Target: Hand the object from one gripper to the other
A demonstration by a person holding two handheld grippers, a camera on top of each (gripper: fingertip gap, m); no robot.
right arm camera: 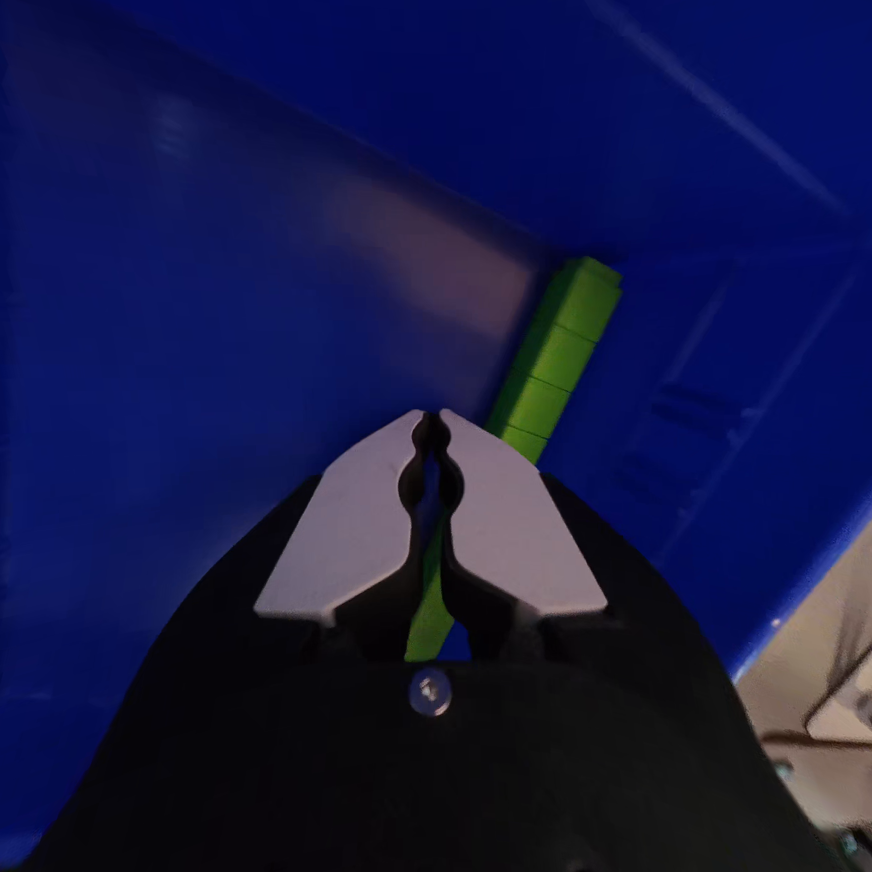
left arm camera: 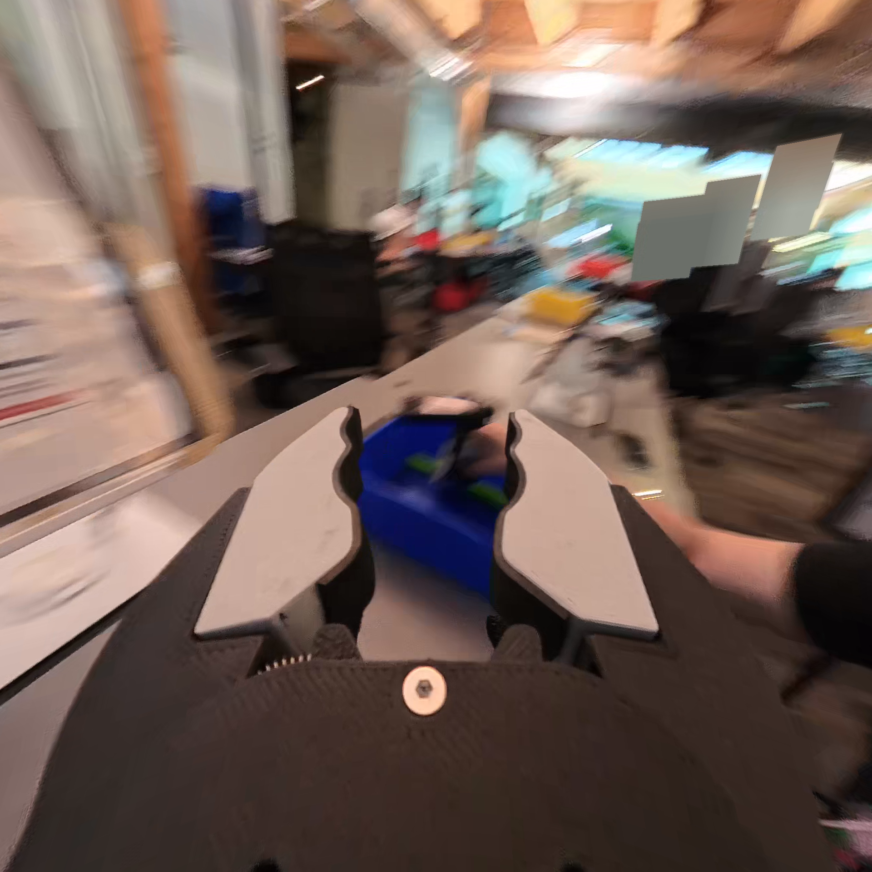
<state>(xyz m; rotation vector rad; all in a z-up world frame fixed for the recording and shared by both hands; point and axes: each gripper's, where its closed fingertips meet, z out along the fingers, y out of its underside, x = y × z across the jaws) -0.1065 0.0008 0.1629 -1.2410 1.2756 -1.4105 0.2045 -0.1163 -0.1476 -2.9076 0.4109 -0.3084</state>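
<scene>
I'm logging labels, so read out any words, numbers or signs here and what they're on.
No text can be read.
White sheets at the left of the left wrist view: marks too blurred to read.
Blue bin and green bar: no writing shows.

Your left wrist view: everything beyond jaws motion-blurred. Blue bin (left arm camera: 415, 514) ahead of jaws partly hidden behind both fingers; green pieces (left arm camera: 488, 493) inside too smeared to identify. Right gripper (left arm camera: 455, 455) over bin only dark blur, its state unreadable there.

Your right wrist view: green segmented bar (right arm camera: 557, 358) partly hidden behind right finger; cannot tell whether jaws touch it. Bin walls cut by frame edges.
</scene>
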